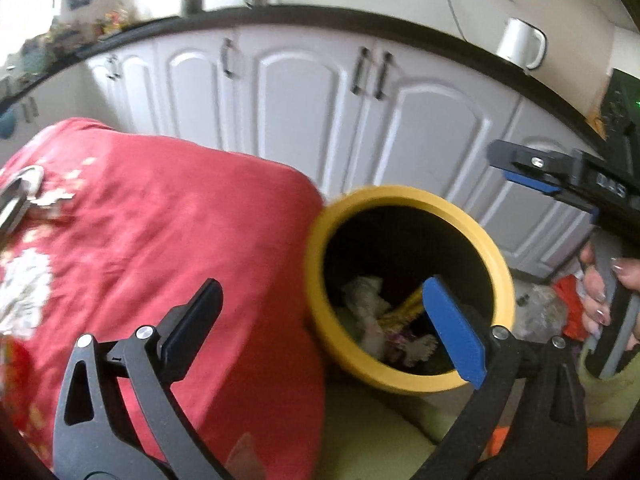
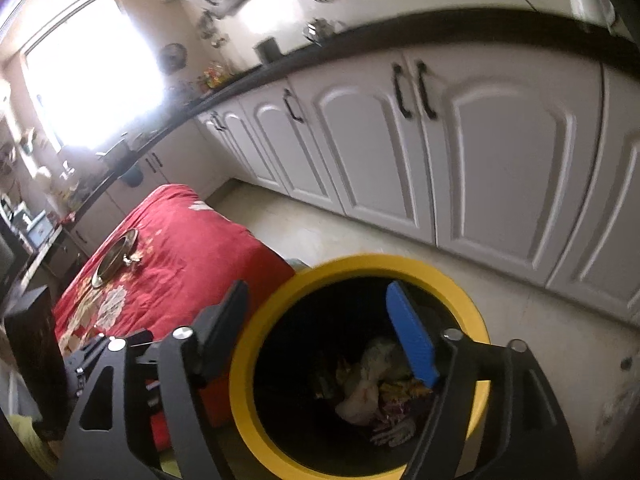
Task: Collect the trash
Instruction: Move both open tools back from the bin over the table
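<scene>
A yellow bin (image 1: 408, 196) with a dark inside stands beside a table under a red cloth (image 1: 160, 220). Crumpled white paper (image 1: 366, 300) and a yellow wrapper (image 1: 404, 314) lie at its bottom. My left gripper (image 1: 324, 320) hangs open and empty over the bin's left rim. Above the bin's right side is my right gripper (image 1: 520, 168), with a hand (image 1: 596, 300) on its handle. In the right wrist view the right gripper (image 2: 320, 332) is open and empty over the bin (image 2: 360, 262), and the trash (image 2: 368, 384) shows below.
White cabinet doors (image 1: 304, 112) under a black counter edge run behind the bin. A white mug (image 1: 520, 42) stands on the counter. A metal dish (image 2: 116, 258) rests on the red cloth. Bags (image 1: 556, 308) lie on the floor to the right.
</scene>
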The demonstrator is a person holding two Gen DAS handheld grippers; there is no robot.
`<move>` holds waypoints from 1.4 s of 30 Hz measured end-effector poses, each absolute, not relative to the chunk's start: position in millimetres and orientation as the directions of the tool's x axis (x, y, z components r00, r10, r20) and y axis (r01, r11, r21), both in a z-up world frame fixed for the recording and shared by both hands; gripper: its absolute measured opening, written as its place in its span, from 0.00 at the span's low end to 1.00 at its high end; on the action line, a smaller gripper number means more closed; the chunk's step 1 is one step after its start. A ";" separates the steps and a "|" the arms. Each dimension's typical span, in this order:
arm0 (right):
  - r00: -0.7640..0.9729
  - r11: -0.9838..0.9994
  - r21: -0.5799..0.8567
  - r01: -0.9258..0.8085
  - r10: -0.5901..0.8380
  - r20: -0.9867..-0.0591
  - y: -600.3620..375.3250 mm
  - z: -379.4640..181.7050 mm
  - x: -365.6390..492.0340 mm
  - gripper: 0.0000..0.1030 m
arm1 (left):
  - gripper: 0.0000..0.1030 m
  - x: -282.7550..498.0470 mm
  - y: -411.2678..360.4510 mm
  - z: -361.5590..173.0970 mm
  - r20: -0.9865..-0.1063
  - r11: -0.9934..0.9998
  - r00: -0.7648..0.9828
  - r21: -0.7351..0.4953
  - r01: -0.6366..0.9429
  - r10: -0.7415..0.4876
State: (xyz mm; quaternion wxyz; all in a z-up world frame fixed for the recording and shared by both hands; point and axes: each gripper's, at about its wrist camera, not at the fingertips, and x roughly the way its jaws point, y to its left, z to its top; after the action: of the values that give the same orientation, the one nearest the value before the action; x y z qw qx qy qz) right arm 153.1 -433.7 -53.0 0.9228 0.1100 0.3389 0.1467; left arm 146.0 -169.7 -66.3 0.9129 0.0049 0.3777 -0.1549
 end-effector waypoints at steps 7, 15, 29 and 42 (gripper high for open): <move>0.739 0.922 0.206 -0.327 0.385 -0.552 -388.5 -31.5 140.1 0.76 | 0.89 137.2 -127.7 -44.8 -0.631 0.979 0.751 -0.086 0.184 -0.196; 0.706 0.899 0.199 -0.391 0.432 -0.561 -352.2 -19.4 140.8 0.76 | 0.89 124.4 -75.1 -24.5 -0.570 0.993 0.814 -0.099 0.071 -0.115; 0.641 0.833 0.186 -0.521 0.526 -0.560 -269.8 -0.1 149.4 0.76 | 0.89 98.1 5.1 -13.4 -0.520 0.991 0.854 -0.112 -0.077 0.008; 0.592 0.784 0.145 -0.603 0.562 -0.578 -191.3 -0.3 178.6 0.76 | 0.89 83.7 67.0 -36.2 -0.584 0.982 0.807 -0.080 -0.169 0.091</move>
State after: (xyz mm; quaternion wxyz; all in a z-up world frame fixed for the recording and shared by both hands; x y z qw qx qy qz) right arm 178.6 -191.3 -0.3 0.8914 -0.0333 0.3122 0.3268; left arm 83.7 67.0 -36.2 0.9483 -0.0639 0.3033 0.0686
